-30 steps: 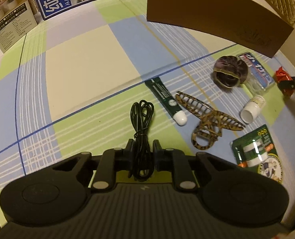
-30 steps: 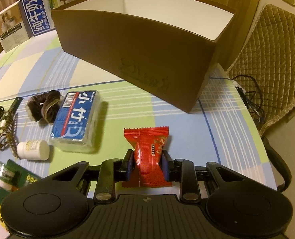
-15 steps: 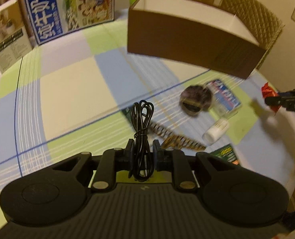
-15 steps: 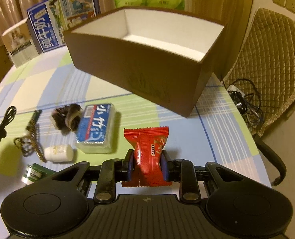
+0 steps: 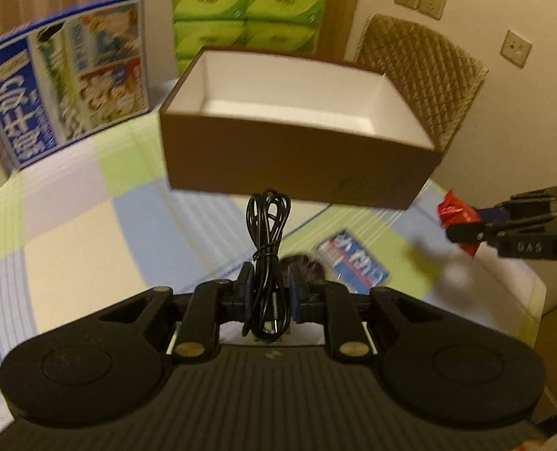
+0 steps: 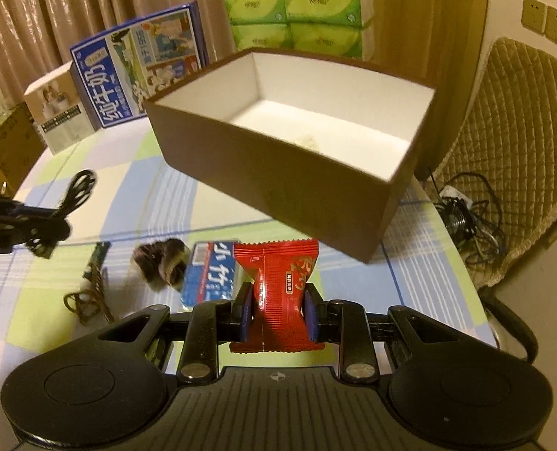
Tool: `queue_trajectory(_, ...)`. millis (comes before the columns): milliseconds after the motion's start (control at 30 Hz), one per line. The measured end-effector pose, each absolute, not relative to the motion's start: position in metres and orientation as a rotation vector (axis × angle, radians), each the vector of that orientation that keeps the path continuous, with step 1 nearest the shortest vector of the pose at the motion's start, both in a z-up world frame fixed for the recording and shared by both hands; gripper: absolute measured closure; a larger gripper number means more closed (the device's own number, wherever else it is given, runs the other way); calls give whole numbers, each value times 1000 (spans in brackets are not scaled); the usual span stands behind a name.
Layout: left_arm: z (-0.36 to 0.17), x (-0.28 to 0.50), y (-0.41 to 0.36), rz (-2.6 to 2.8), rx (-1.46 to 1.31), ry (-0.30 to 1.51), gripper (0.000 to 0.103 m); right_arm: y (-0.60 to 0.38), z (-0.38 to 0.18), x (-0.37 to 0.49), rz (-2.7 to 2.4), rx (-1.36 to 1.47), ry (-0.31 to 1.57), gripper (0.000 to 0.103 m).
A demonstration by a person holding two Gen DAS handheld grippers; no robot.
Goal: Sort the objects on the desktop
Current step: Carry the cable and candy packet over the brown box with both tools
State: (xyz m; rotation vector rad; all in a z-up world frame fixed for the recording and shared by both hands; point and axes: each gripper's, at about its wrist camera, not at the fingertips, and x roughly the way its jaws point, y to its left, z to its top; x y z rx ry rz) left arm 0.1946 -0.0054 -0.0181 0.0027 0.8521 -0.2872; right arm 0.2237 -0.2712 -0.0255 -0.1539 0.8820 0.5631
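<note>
- Left gripper: lower centre of the left wrist view; jaws closed narrowly on the black cable, held up above the tablecloth.
- Black cable: a bundled coil tied at its middle, standing upright between the left fingers, its loops reaching in front of the box's near wall. In the right wrist view it shows at the left edge, above the cloth.
- Right gripper: lower centre of the right wrist view; jaws pinched on the red snack packet. It also enters the left wrist view from the right edge.
- Red snack packet: upright between the right fingers, its crimped top edge overlapping the blue tissue pack behind it.
- Brown box: open-topped, white inside, in the upper middle of both views, ahead of both grippers.
- Blue tissue pack: flat on the cloth, left of the packet.
- Dark hair scrunchie: just beside the tissue pack, to its left.
- Leopard-print hair claw: lower left of the right wrist view, blurred.
- Checked tablecloth: green, blue and cream squares.
- Blue milk carton box: upper left, standing behind the brown box.
- Green tissue bundle: top centre, behind the brown box.
- Quilted chair: right edge of the frame.
</note>
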Motion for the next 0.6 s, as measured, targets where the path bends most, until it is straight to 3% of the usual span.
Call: queue_trajectory(600,27,310,-46,-404,30,761,88,-237,27,301,616,-110,784,79)
